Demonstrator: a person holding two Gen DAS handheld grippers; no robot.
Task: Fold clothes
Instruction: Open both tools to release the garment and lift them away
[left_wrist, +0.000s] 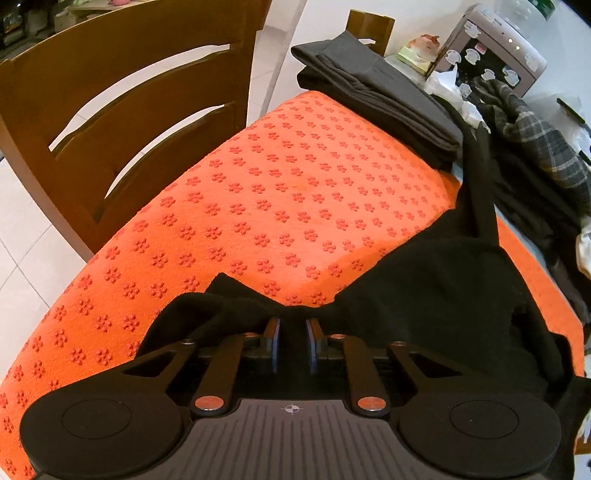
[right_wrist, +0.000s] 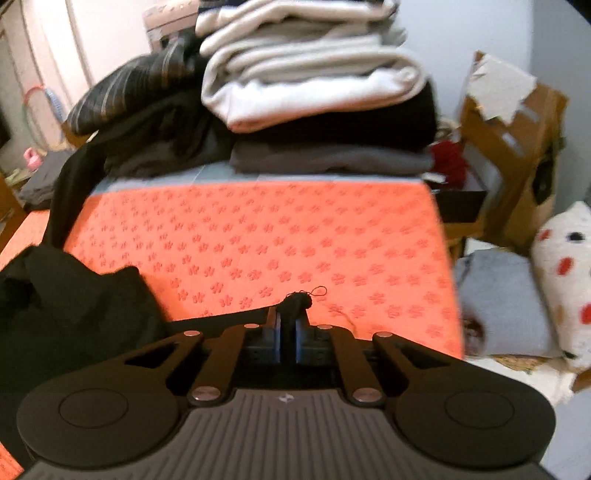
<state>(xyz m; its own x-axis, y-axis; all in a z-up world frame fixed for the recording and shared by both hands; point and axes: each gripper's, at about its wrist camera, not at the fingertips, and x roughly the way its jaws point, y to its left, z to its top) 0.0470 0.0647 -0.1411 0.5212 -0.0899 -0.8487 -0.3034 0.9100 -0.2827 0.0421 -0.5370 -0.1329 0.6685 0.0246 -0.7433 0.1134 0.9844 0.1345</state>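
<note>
Here, the left gripper (left_wrist: 293, 325) and right gripper (right_wrist: 288, 317) each clench an edge of a limp black fabric garment (left_wrist: 436, 291) over the orange flower-patterned mat (left_wrist: 280, 192). Folded grey trousers (left_wrist: 380, 99) and a stack of folded pale and dark clothes (right_wrist: 317, 88) lie at the mat's far edge.

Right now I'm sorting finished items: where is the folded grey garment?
In the left wrist view, the folded grey garment lies at the far edge of the orange mat, right of the wooden chair and left of the plaid garment.

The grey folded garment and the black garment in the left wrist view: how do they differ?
The grey garment is folded flat; the black garment is crumpled and unfolded. The grey one lies at the far end of the orange mat, untouched; the black one is near, gripped by the left gripper. Both rest on the mat.
</note>
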